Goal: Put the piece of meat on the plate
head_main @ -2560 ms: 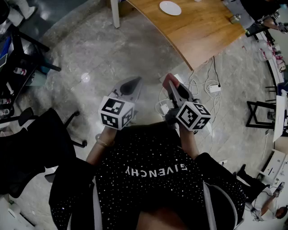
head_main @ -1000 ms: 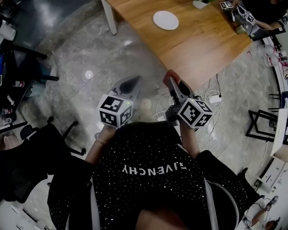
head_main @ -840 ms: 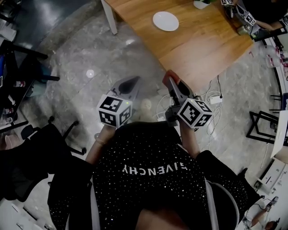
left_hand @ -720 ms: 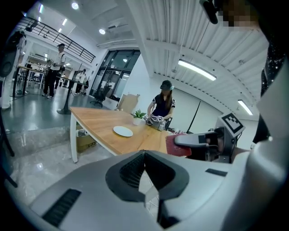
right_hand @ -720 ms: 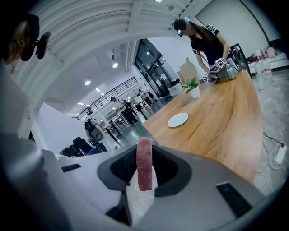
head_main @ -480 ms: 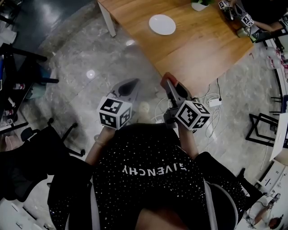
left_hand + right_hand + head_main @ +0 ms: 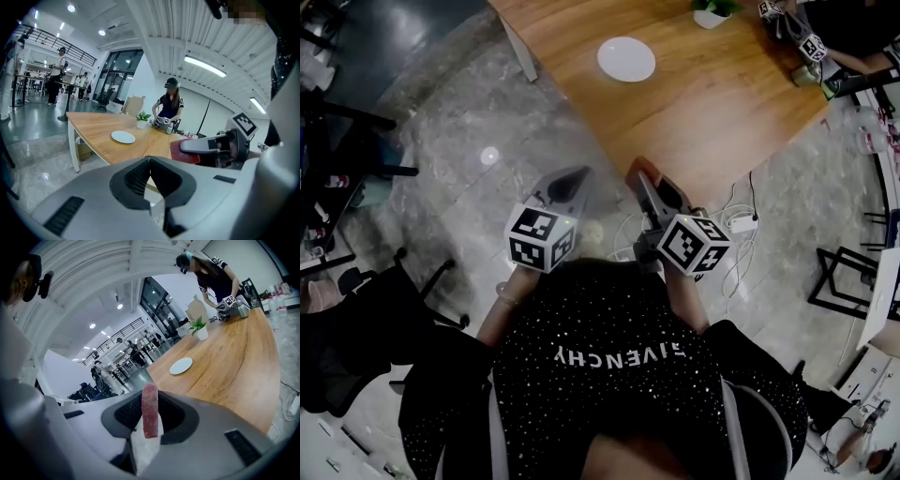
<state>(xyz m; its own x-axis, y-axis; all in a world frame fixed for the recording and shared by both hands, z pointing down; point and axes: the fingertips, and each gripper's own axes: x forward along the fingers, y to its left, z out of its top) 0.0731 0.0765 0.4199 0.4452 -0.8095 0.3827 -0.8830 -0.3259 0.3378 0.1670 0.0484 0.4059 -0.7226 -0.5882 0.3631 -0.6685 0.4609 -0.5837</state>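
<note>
Head view: right gripper [image 7: 643, 182] points toward the table [image 7: 712, 103], fingers clamped on the meat [image 7: 636, 169]; left gripper [image 7: 573, 175] alongside, fingers seemingly together

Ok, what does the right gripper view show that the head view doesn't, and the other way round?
Only the right gripper view: the meat seen edge-on, clamped between the jaws, and people in the far hall. Only the head view: the left gripper, cables on the floor and the person's black top. Both: the right gripper holding the meat, the plate, the table and the plant.
</note>
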